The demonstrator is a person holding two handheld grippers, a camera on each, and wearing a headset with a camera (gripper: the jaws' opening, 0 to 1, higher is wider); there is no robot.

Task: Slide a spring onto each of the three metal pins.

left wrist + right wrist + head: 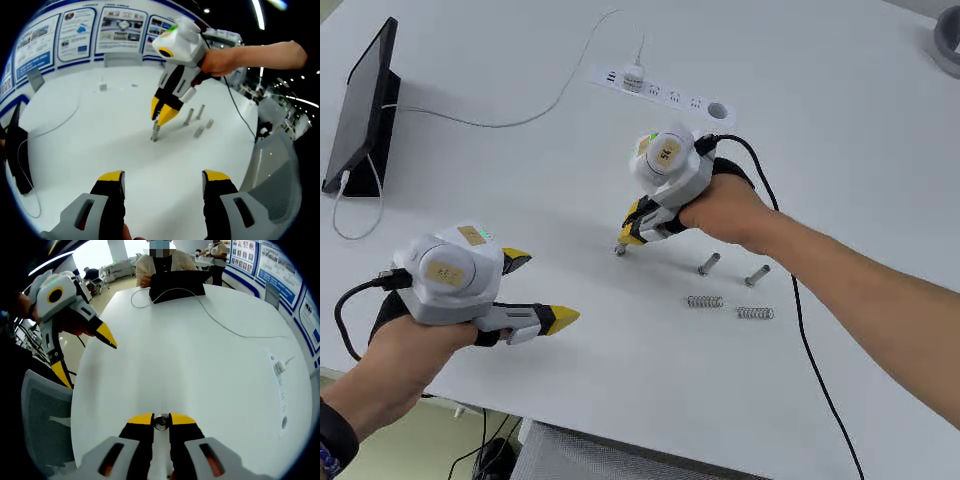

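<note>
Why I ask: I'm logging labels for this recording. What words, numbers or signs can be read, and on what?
Nothing reads clearly.
Sticker on the right gripper: dark marks, too blurred.
Stickers on the left gripper: too blurred.
Wall posters: print too small.
Power strip: no legible marking.

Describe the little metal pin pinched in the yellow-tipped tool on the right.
The pin is a short silvery metal cylinder. The right gripper holds it between its shut yellow-tipped jaws, nearly upright, lower end at or just above the white table. Whether a spring sits on it is too small to tell.
</note>
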